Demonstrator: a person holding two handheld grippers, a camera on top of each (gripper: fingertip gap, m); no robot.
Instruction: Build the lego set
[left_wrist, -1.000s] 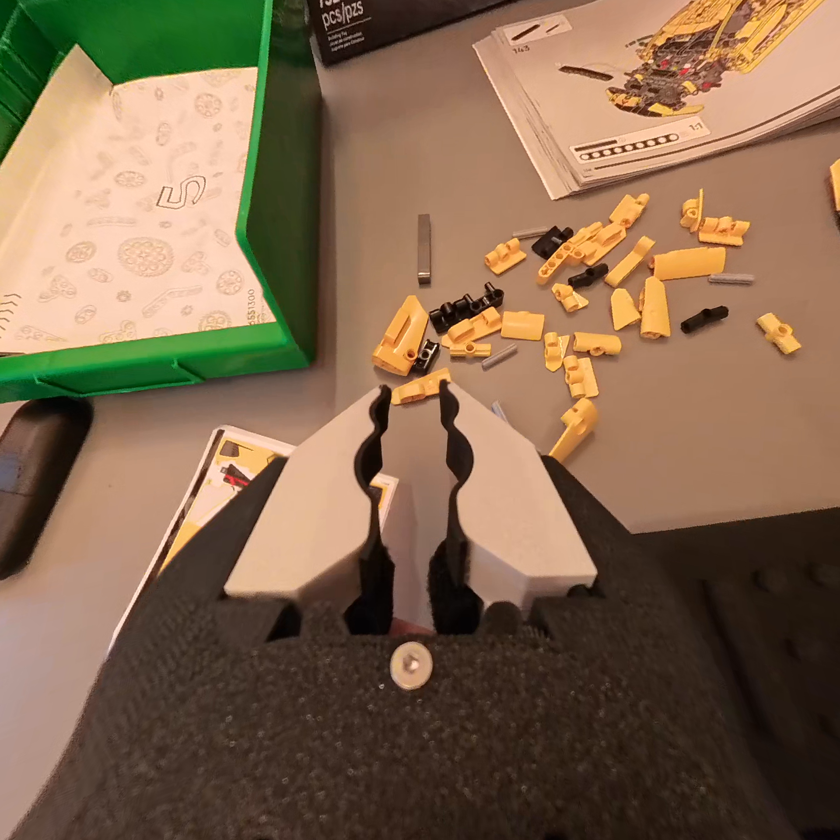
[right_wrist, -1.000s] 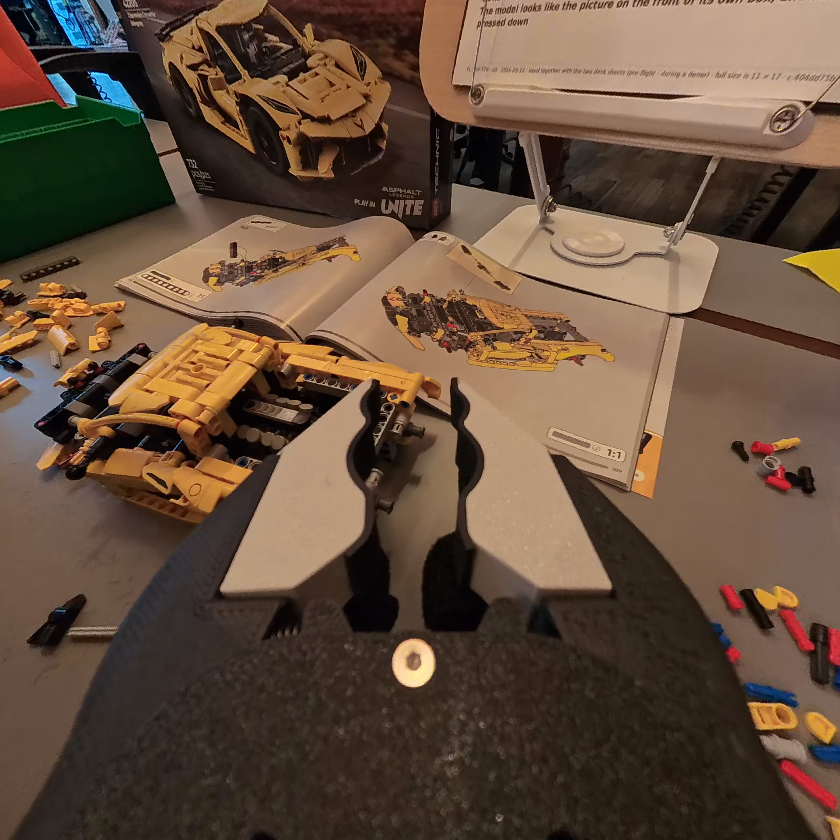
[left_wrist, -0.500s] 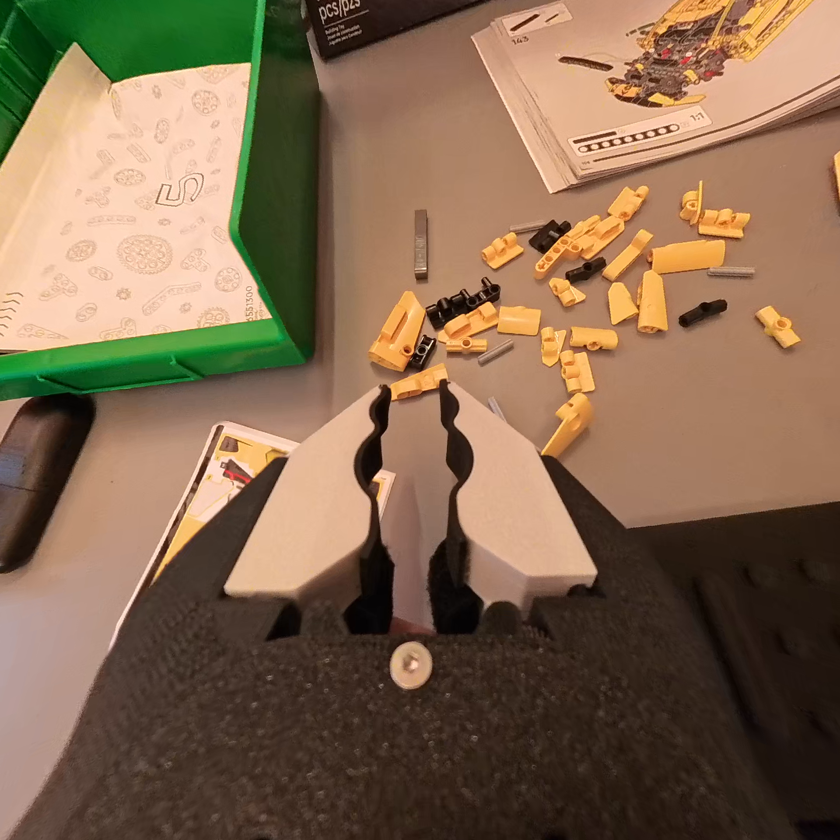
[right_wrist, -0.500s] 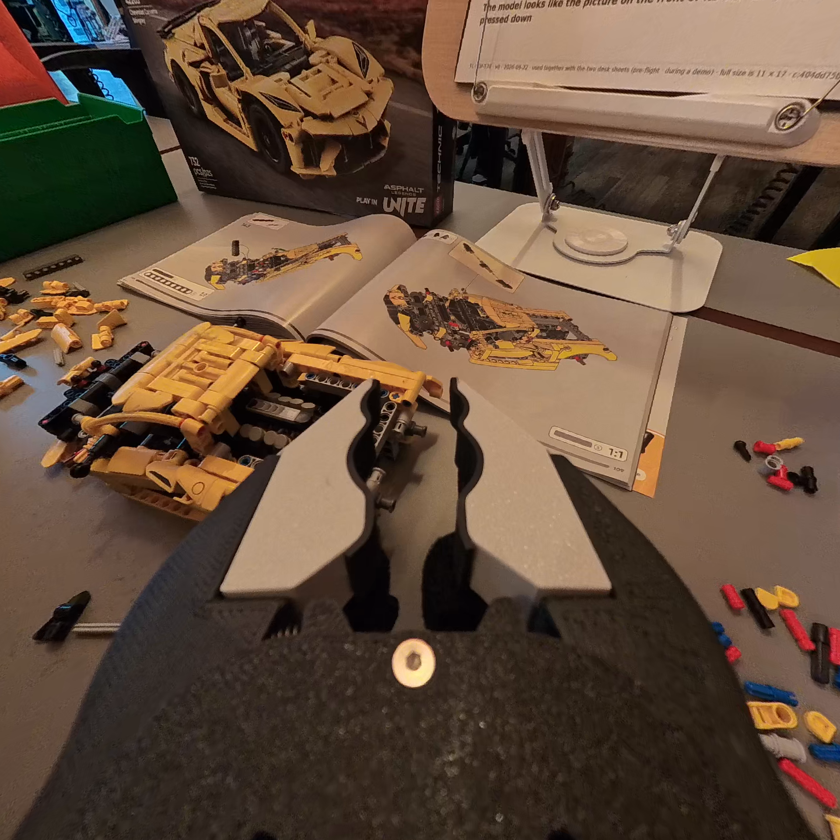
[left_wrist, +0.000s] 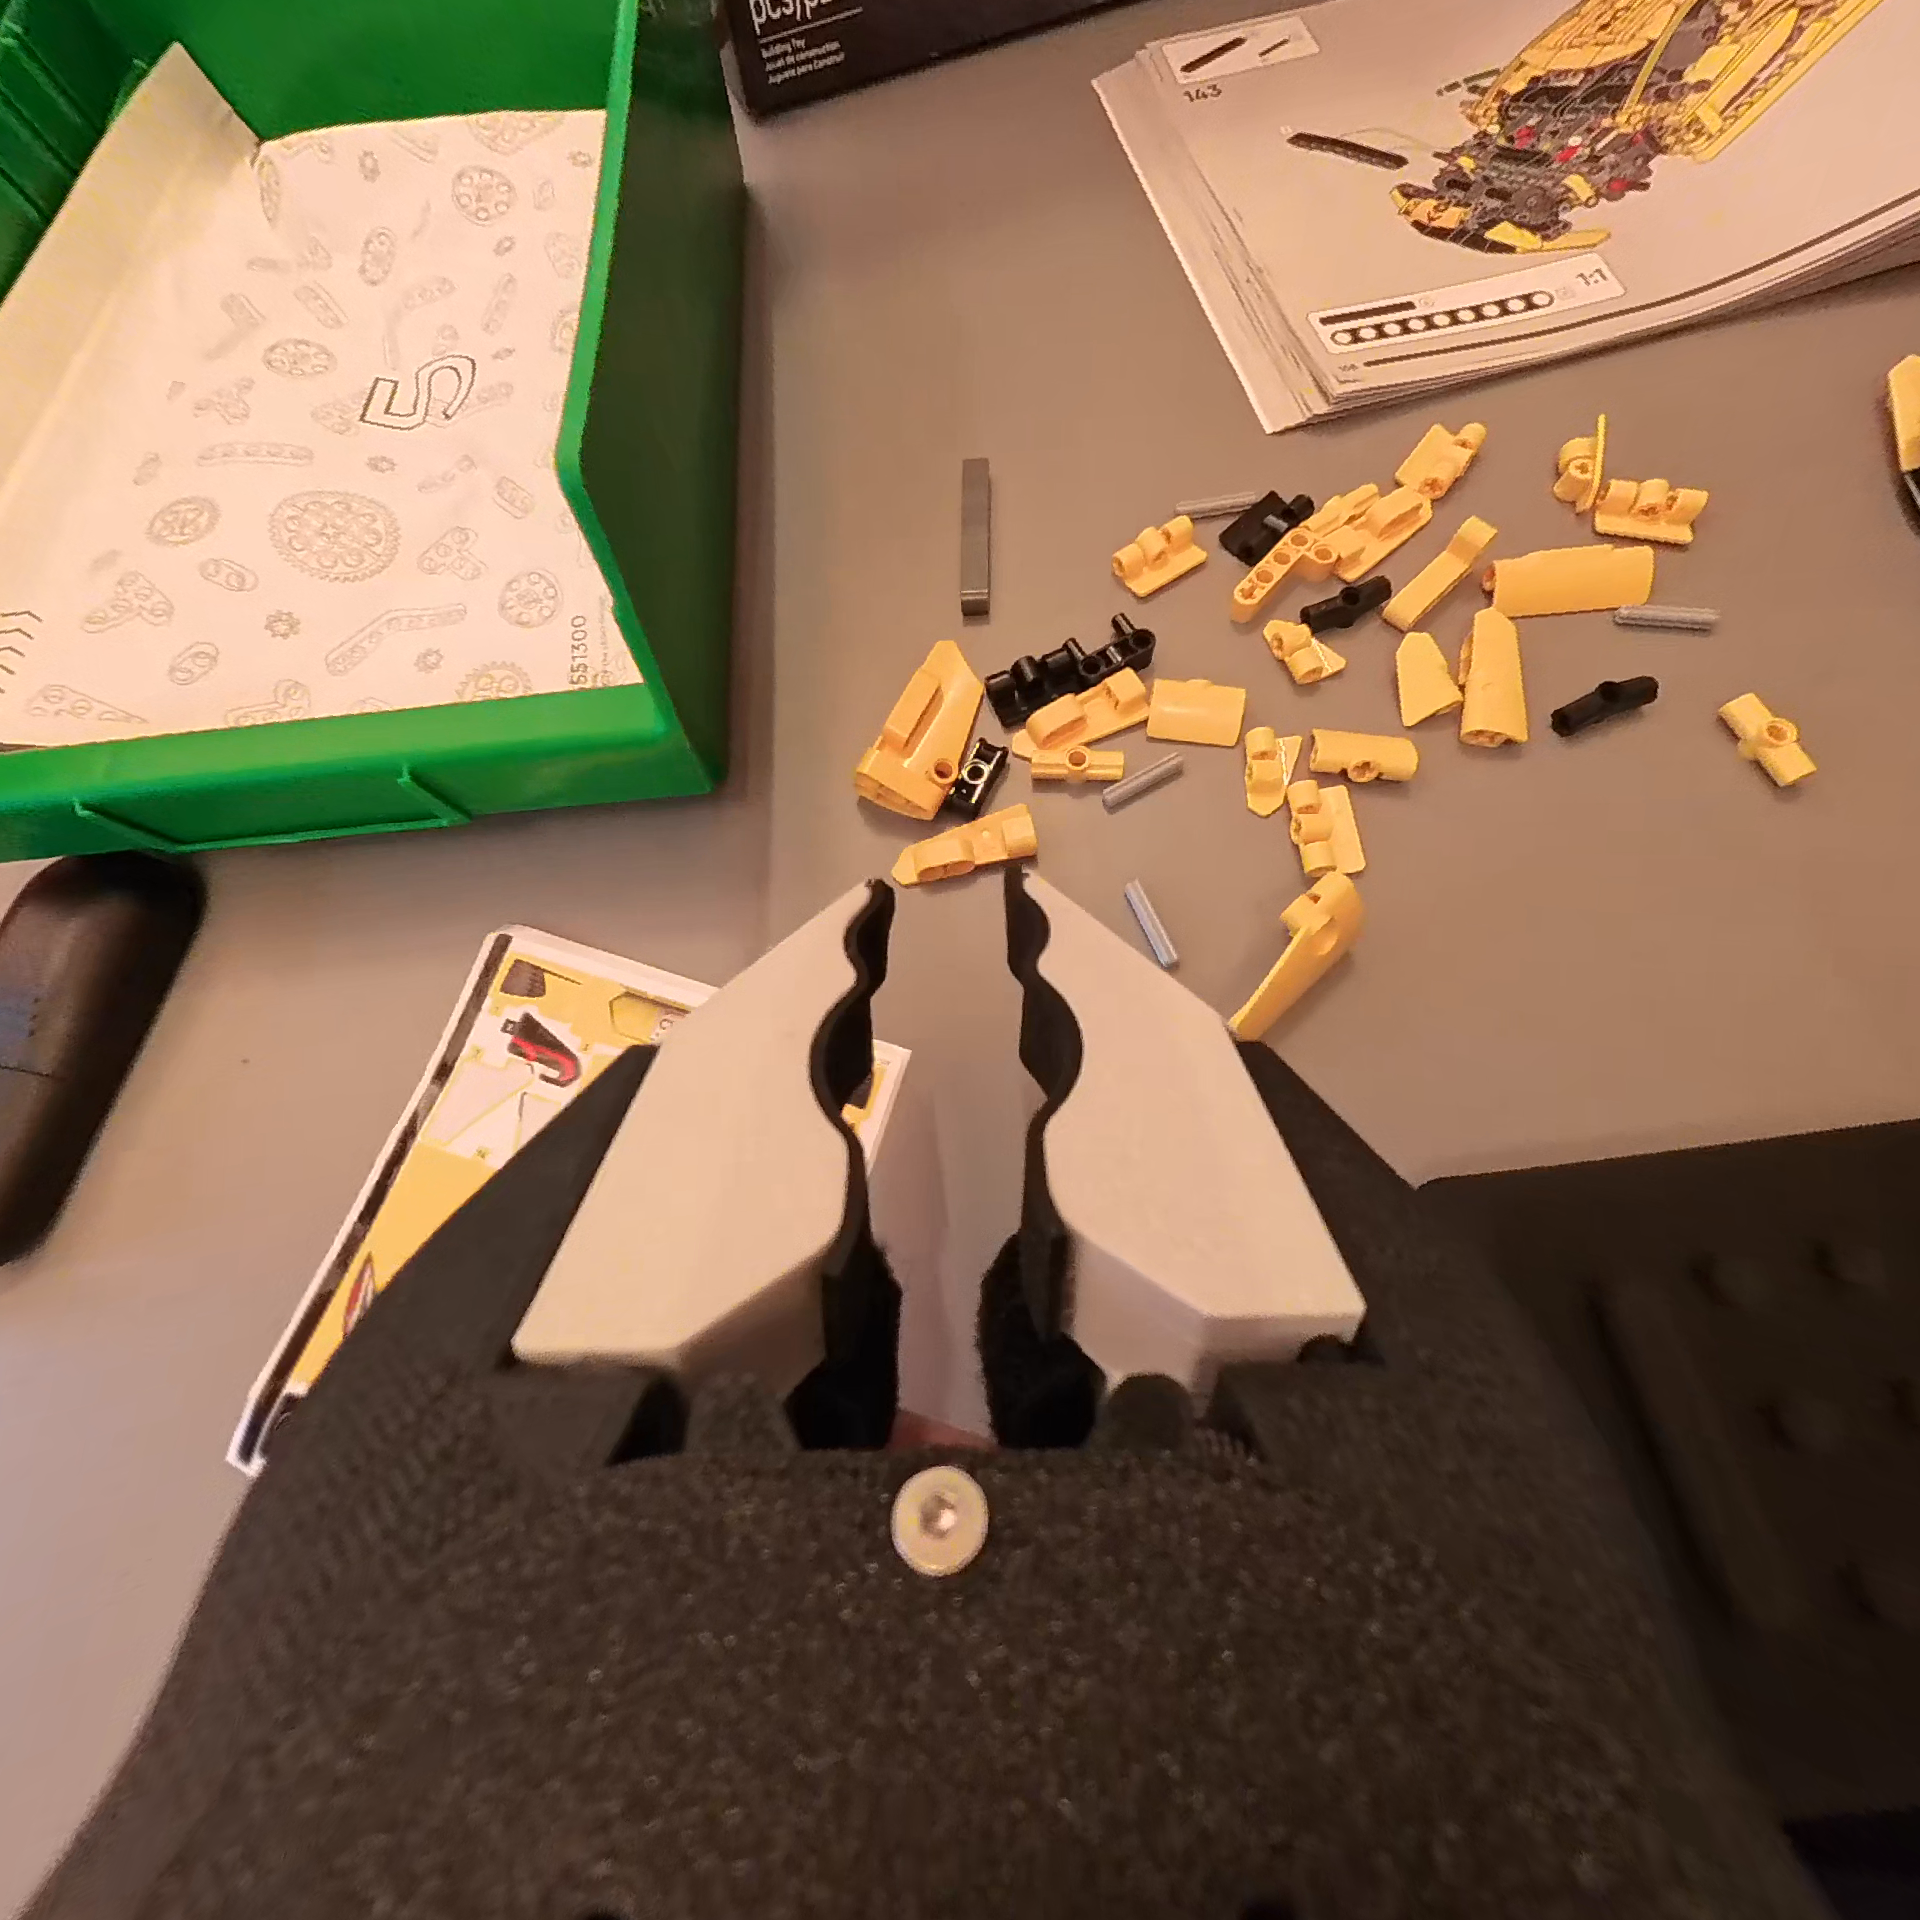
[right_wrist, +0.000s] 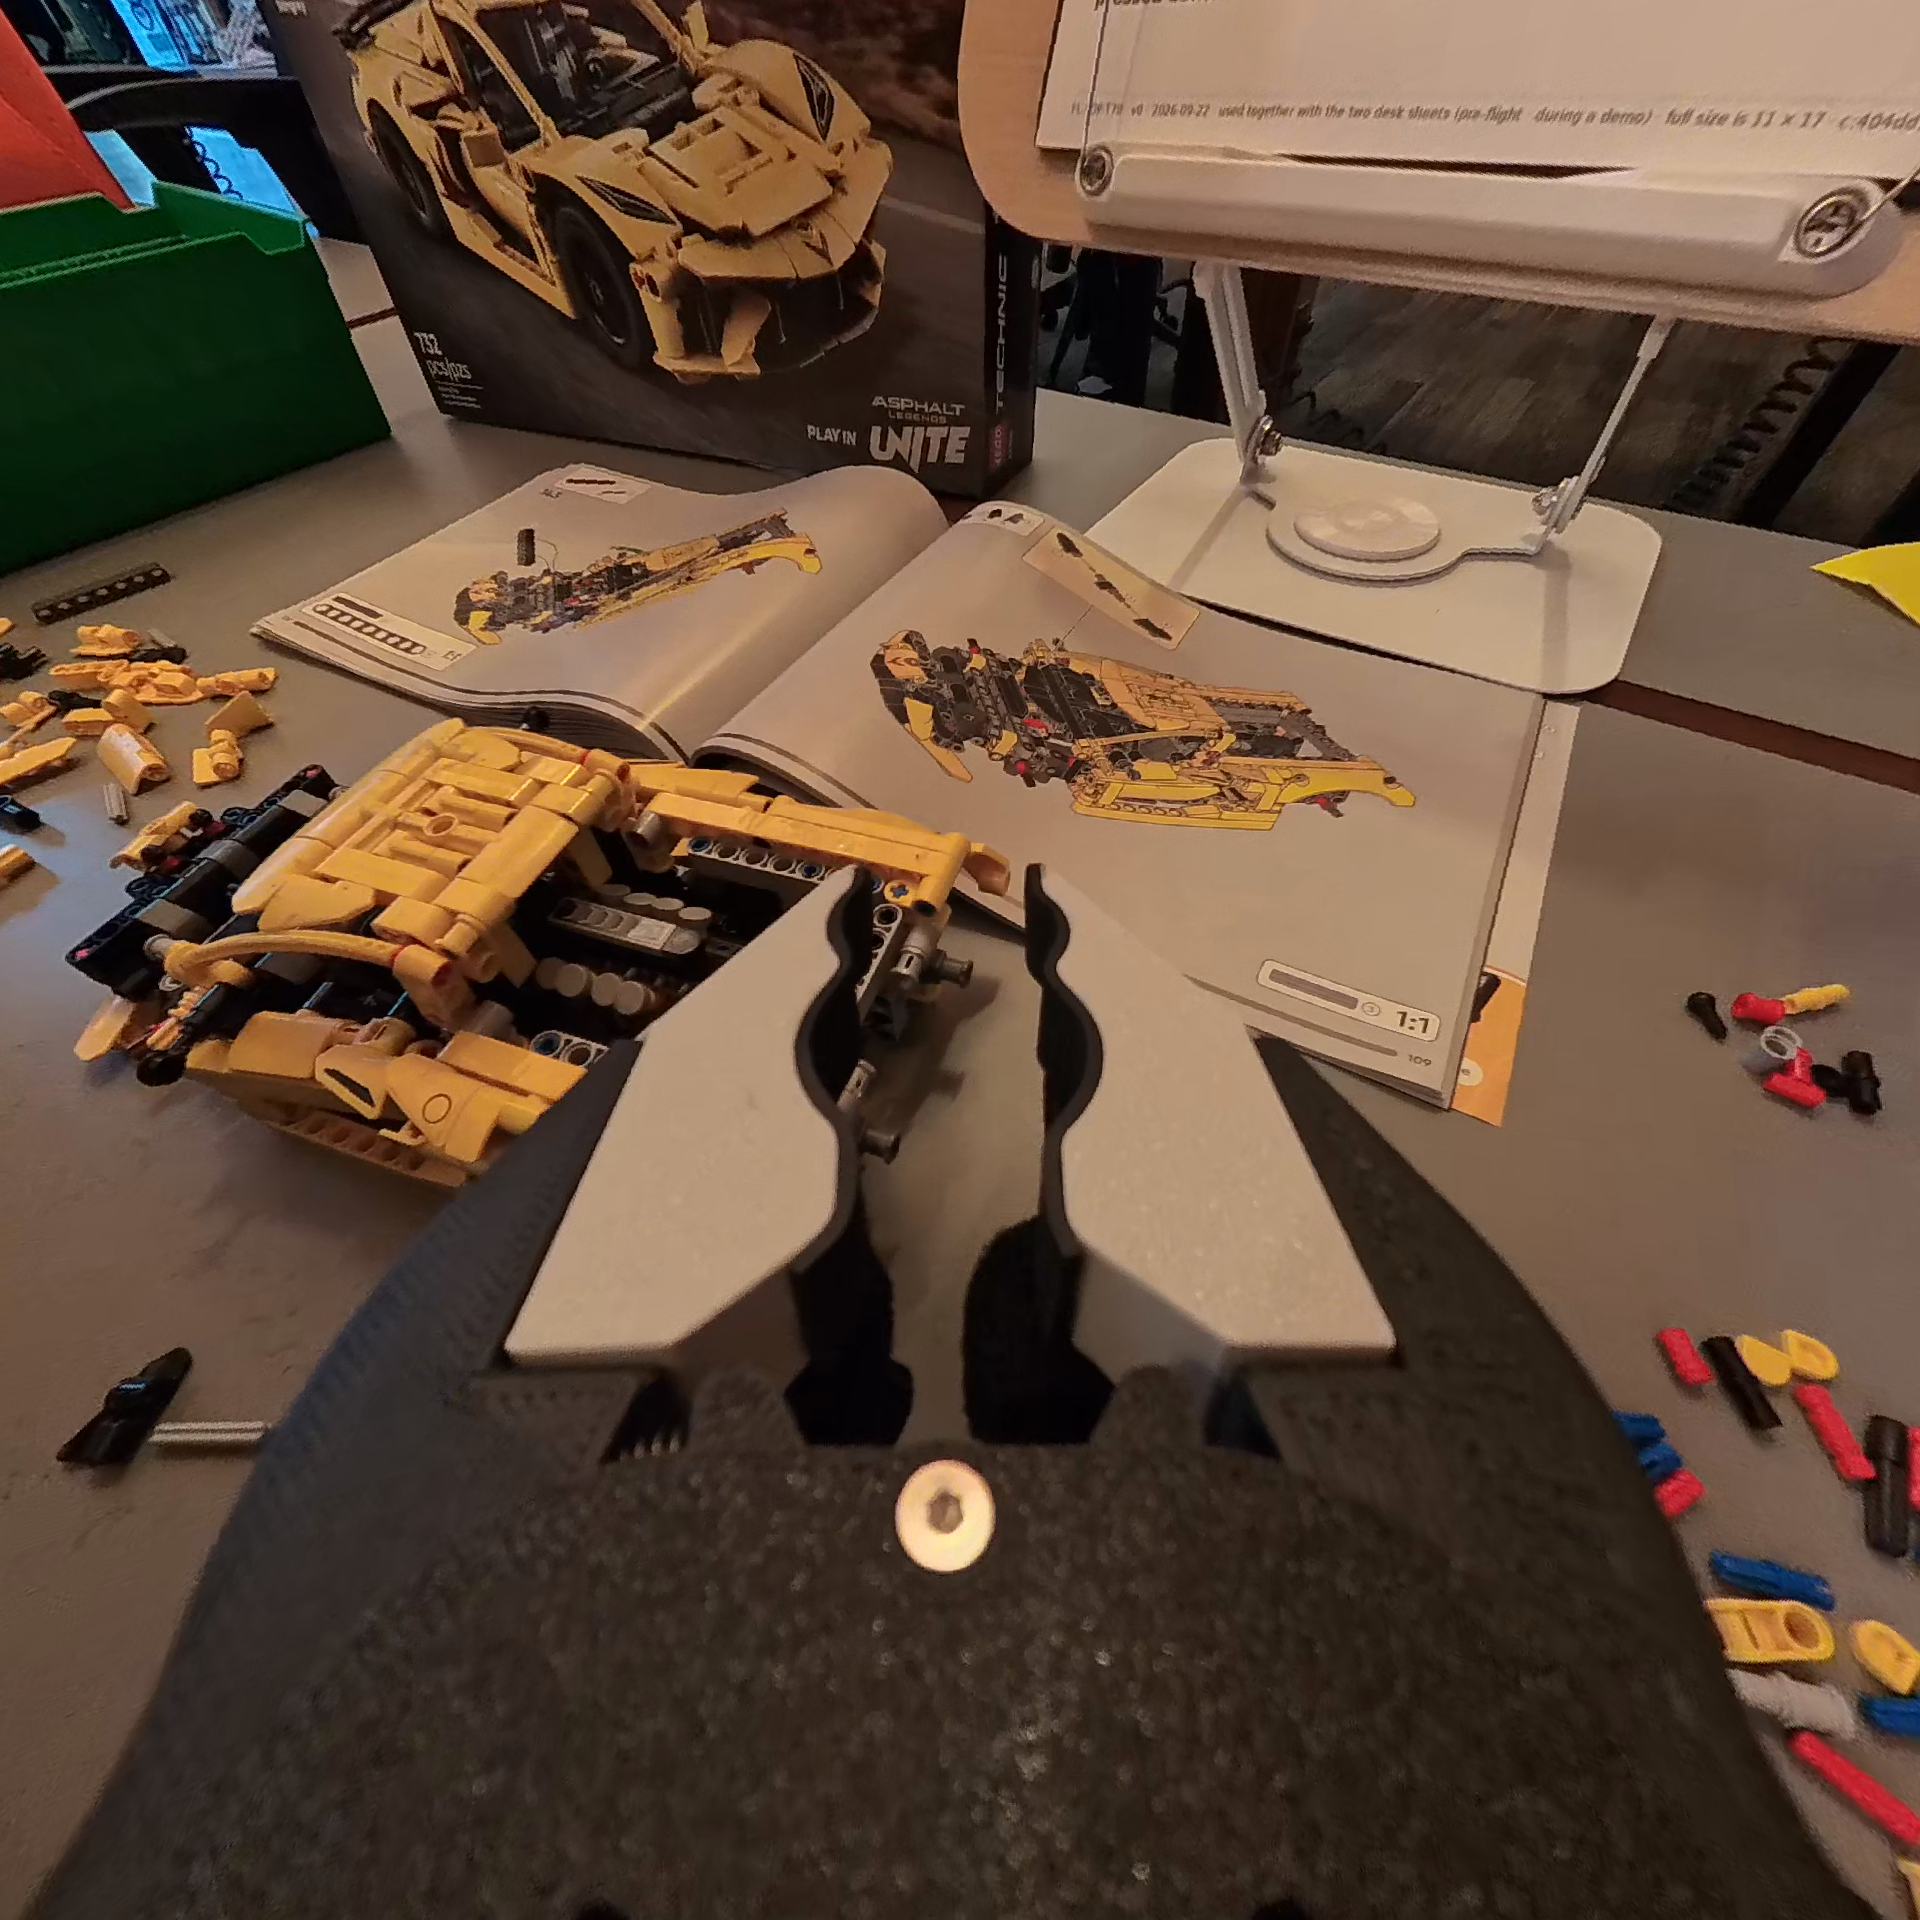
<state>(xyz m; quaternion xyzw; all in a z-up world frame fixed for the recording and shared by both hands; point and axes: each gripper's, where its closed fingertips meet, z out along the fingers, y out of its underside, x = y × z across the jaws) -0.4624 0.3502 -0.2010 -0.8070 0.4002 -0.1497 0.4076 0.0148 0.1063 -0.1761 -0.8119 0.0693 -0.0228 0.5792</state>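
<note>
Grey table (right_wrist: 1714, 852): half-built car (right_wrist: 447, 935) just left of right hand-held gripper (right_wrist: 940, 894).

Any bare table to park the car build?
Free: grey strip between green bin and loose yellow pieces; also in front of the partly built car, by the black pin. Crowded: right of the manual, small coloured pins.
</note>
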